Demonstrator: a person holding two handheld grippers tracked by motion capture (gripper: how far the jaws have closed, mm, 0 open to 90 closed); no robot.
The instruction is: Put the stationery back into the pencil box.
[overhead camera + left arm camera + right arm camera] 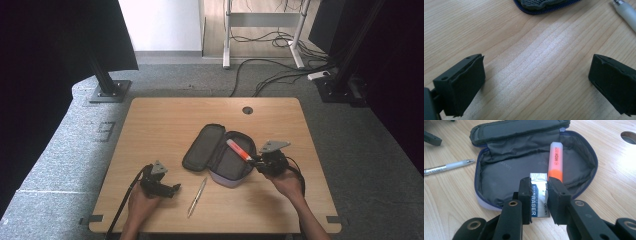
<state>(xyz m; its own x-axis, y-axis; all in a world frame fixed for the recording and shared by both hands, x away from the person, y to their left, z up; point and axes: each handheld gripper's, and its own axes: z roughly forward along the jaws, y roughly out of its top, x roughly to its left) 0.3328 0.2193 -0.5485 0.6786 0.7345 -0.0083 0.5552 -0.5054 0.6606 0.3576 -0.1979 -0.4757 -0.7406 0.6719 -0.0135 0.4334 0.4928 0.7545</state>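
Right gripper [538, 185] is clamped on an eraser [538, 195], held over the open pencil case [499, 173]; an orange highlighter [555, 161] apparently leans inside it. Left gripper [536, 82] rests low over the table [529, 65], jaws wide apart, empty. A pen [197, 196] lies beside the case.

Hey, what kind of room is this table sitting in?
Probably a lab or recording studio: black curtains hang around the wooden desk, floor stands hold equipment, and loose cables run across grey carpet.
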